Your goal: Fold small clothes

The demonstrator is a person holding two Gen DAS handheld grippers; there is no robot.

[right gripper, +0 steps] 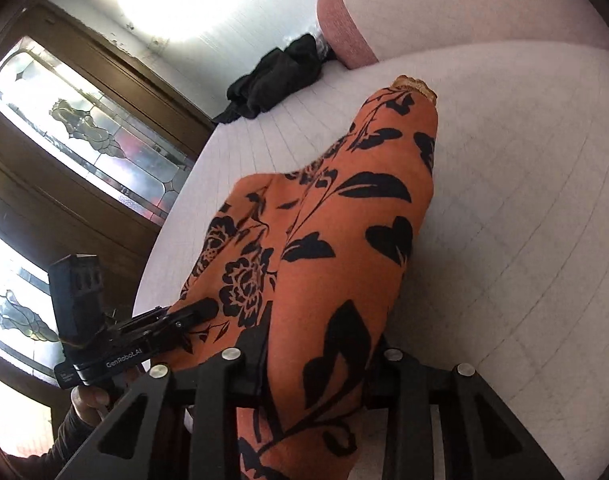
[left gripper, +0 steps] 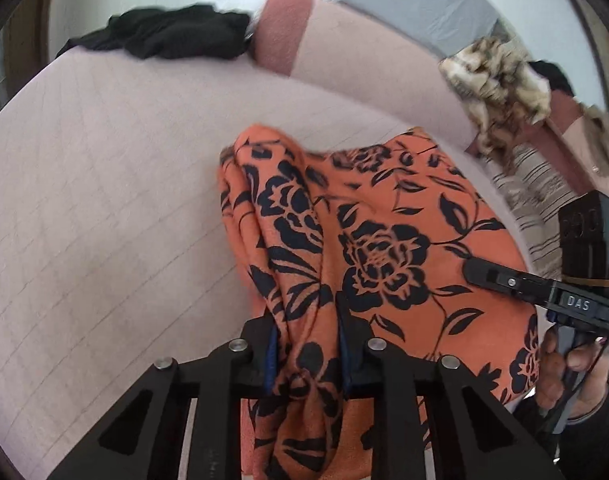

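- Pale quilted bed [left gripper: 104, 184] fills both views, with a pink-ended bolster [left gripper: 288, 28] at its far side and a stained-glass door [right gripper: 88, 120] beyond the edge in the right wrist view.
- One orange cloth [left gripper: 384, 220] with black flowers is the piece in hand; it lies partly on the bed and partly lifted, bunched into long ridges instead of lying flat.
- Judging by that, the fold looks barely begun: no crisp, squared edge shows, and the cloth still needs spreading or bringing over on itself.
- More work waits: a black garment [left gripper: 172, 32] lies crumpled at the far edge, and a mottled tan piece [left gripper: 500, 92] and a striped one [left gripper: 540, 192] sit to the right, none folded.
- Left gripper [left gripper: 306, 344]: fingers narrowed onto a thick gathered roll of the cloth, which passes between the blue pads and hangs on below them. They are clenched on it, held part-way apart only by the bulk of fabric.
- Right gripper [right gripper: 320, 356]: fingers likewise closed on a wide band of the same cloth, which runs from between them up toward a lace-trimmed end [right gripper: 416, 86] resting on the bed.
- Both grippers sit near each other at the cloth's near side, each visible in the other's view.
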